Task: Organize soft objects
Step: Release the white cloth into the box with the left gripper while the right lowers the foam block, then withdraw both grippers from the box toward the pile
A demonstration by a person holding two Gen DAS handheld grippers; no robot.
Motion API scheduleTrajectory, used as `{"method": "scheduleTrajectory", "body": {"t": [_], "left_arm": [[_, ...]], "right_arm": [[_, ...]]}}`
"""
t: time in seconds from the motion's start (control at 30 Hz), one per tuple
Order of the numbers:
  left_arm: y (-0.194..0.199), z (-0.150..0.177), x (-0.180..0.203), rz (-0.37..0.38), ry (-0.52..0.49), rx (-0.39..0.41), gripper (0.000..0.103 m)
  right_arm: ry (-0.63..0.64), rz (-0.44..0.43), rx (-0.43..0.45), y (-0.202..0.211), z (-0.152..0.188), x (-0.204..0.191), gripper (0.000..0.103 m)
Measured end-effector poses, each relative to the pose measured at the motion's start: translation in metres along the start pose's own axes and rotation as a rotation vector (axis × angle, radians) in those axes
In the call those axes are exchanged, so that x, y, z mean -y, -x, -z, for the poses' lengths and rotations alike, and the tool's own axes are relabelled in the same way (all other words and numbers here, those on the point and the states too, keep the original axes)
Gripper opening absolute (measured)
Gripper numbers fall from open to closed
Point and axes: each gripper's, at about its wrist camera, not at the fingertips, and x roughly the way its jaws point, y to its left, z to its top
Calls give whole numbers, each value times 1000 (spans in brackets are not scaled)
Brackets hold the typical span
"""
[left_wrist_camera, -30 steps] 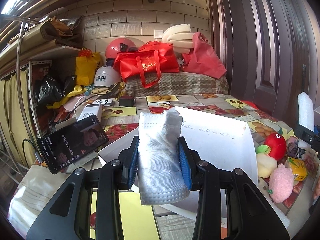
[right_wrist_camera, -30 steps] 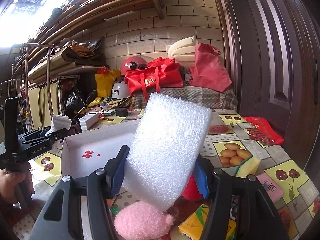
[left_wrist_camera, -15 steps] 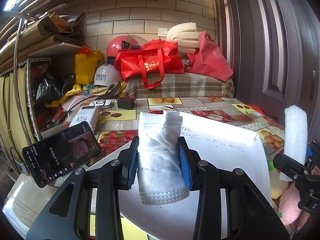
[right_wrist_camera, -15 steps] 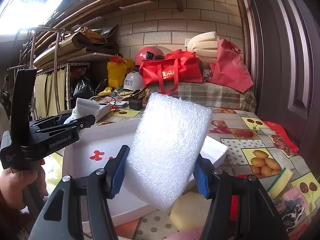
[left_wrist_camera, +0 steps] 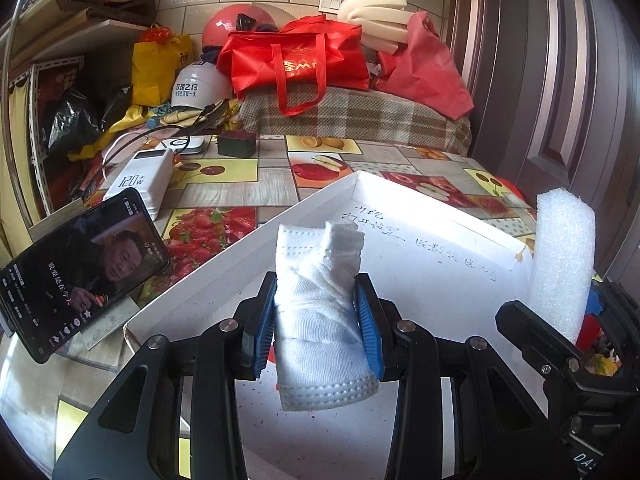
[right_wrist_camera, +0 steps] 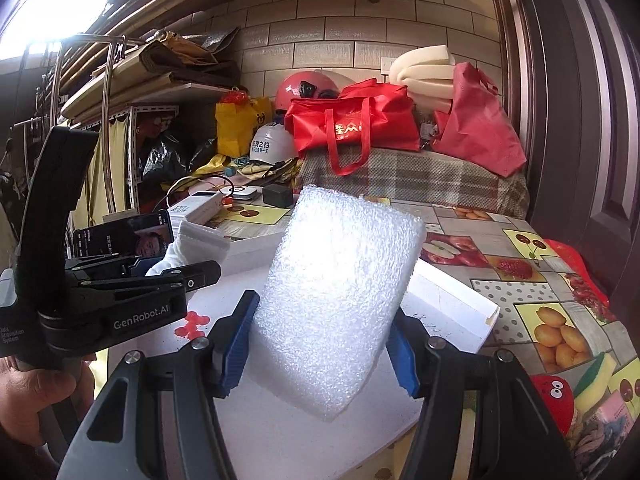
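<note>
My left gripper (left_wrist_camera: 316,284) is shut on a folded white mask (left_wrist_camera: 320,320) and holds it upright over the open white box (left_wrist_camera: 224,264). My right gripper (right_wrist_camera: 322,312) holds a white foam pad (right_wrist_camera: 340,280) tilted above the same box (right_wrist_camera: 448,300). Its jaws are opening, with the foam still between the blue pads and touching both. In the left wrist view the foam (left_wrist_camera: 564,256) stands at the right edge. In the right wrist view the left gripper (right_wrist_camera: 200,272) with the mask (right_wrist_camera: 192,244) is at the left.
A phone (left_wrist_camera: 80,264) leans left of the box, with a white power bank (left_wrist_camera: 144,180) behind it. A red plush toy (right_wrist_camera: 554,396) and a yellow sponge (right_wrist_camera: 596,376) lie right of the box. Red bags (left_wrist_camera: 296,60) and helmets crowd the back. A hand (right_wrist_camera: 36,392) grips the left tool.
Both grippers have moved in over the white box with their loads. The foam pad now stands close to the right of the mask gripper, and the toys have slid out of the left view.
</note>
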Motion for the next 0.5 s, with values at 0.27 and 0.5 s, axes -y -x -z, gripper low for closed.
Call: {"method": "scheduleTrajectory", "body": {"t": [0.27, 0.5], "left_arm": [[6, 1, -9, -70, 34, 32, 102], [11, 2, -3, -100, 0, 62, 102]], "right_arm": [[-55, 32, 2, 3, 1, 12, 103], [-50, 37, 39, 10, 0, 11, 103]]}}
